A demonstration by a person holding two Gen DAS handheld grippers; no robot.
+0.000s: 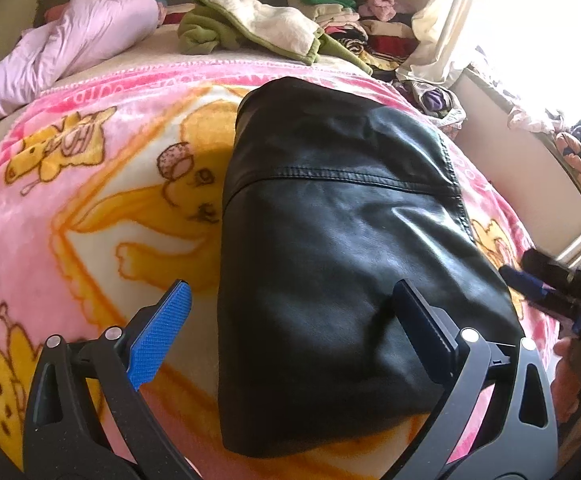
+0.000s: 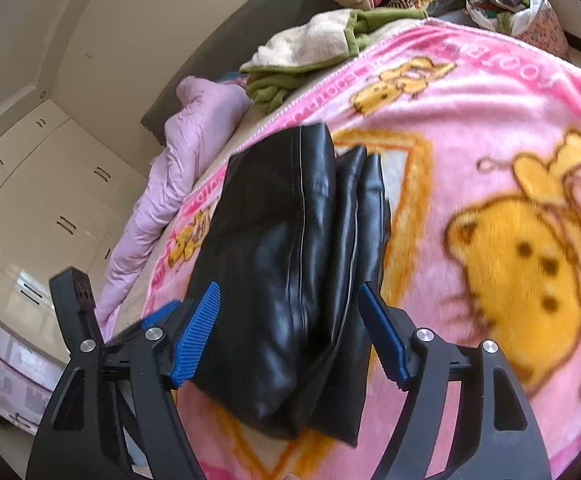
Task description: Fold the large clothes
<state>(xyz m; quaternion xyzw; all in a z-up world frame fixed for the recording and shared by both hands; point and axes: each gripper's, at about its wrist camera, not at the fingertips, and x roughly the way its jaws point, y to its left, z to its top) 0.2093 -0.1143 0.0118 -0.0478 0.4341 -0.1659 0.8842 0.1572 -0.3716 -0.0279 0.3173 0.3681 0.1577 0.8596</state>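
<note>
A black leather jacket lies folded into a thick bundle on the pink cartoon blanket. My left gripper is open above its near end, with one blue pad over the blanket and the other finger over the leather. In the right wrist view the folded jacket shows its stacked layers edge-on. My right gripper stands open astride its near end, and the pads are not pressing on it. Part of the right gripper shows at the left wrist view's right edge.
A lilac quilt lies bunched at the far left of the bed. A green and cream fleece sits behind the blanket, with piles of folded clothes beyond it. A curtain and bright window are at the right, and white wardrobe doors stand beside the bed.
</note>
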